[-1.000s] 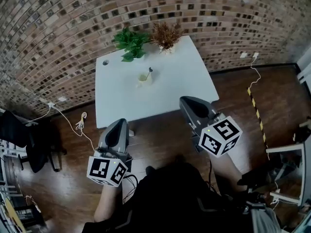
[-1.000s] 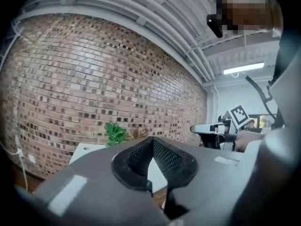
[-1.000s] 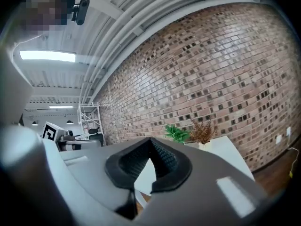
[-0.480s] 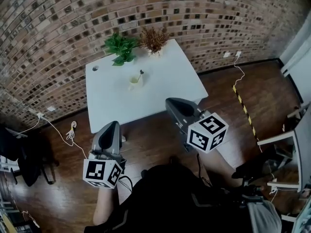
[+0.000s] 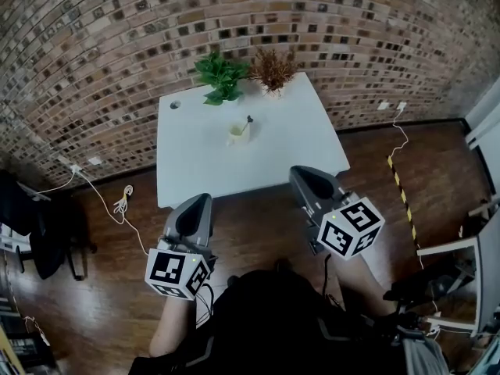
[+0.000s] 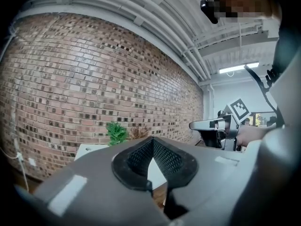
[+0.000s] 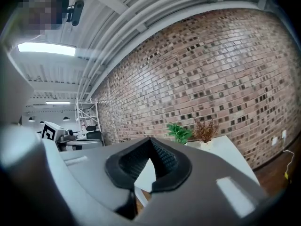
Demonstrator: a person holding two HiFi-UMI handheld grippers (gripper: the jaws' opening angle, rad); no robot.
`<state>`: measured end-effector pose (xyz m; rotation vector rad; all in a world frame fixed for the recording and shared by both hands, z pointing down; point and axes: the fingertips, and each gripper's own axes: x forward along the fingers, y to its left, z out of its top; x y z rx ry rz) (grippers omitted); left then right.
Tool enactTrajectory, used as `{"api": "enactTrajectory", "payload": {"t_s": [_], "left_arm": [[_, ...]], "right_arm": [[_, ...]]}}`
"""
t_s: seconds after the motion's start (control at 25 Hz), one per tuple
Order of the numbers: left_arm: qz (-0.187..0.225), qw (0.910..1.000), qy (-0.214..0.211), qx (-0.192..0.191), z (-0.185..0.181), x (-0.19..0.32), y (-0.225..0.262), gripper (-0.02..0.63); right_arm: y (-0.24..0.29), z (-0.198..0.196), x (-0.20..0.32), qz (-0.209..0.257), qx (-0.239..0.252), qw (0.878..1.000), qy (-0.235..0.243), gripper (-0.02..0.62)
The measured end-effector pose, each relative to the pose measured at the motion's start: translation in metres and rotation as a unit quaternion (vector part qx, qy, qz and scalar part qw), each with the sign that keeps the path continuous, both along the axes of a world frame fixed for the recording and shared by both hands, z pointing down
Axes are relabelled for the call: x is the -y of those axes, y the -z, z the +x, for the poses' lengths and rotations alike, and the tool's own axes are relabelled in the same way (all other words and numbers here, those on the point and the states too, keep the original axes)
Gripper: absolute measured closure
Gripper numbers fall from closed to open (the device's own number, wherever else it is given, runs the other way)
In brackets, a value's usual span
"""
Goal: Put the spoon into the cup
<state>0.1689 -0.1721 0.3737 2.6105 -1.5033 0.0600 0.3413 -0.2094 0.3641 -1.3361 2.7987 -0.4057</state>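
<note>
A pale yellow cup (image 5: 236,132) stands near the middle of the white table (image 5: 273,151), and a dark-handled spoon (image 5: 246,123) leans inside it. Both grippers hover over the wooden floor, short of the table's near edge. My left gripper (image 5: 197,202) is shut with nothing between its black ribbed pads (image 6: 141,157). My right gripper (image 5: 304,175) is likewise shut and empty, its pads (image 7: 162,157) meeting at the tip. The left gripper view shows the right gripper (image 6: 211,125) off to the side; the right gripper view shows the left gripper (image 7: 70,138).
A green plant (image 5: 221,77) and a dried brown plant (image 5: 272,69) stand at the table's far edge against the brick wall. Cables (image 5: 125,201) lie on the floor at left near a black chair (image 5: 35,229). Yellow-black tape (image 5: 398,186) and white furniture (image 5: 469,264) are at right.
The head view has swung, so the table sits differently in the picture. Both grippers stay shut and short of the table. The spoon remains in the cup.
</note>
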Motion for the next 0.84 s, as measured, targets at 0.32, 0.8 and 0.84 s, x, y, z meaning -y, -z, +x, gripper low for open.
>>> {"api": "enactTrajectory", "payload": {"t_s": [0.32, 0.8, 0.84], "left_arm": [[-0.002, 0.9999, 0.011, -0.003, 0.007, 0.001, -0.002, 0.612], [-0.007, 0.9996, 0.026, -0.011, 0.006, 0.003, -0.004, 0.612], [-0.007, 0.9995, 0.028, -0.013, 0.005, 0.004, -0.003, 0.612]], "right_arm": [[-0.002, 0.011, 0.002, 0.003, -0.002, 1.0, -0.004, 0.589], [-0.005, 0.015, 0.007, 0.0, -0.001, 1.0, -0.005, 0.589], [-0.005, 0.014, 0.007, -0.001, 0.0, 1.0, -0.006, 0.589]]}}
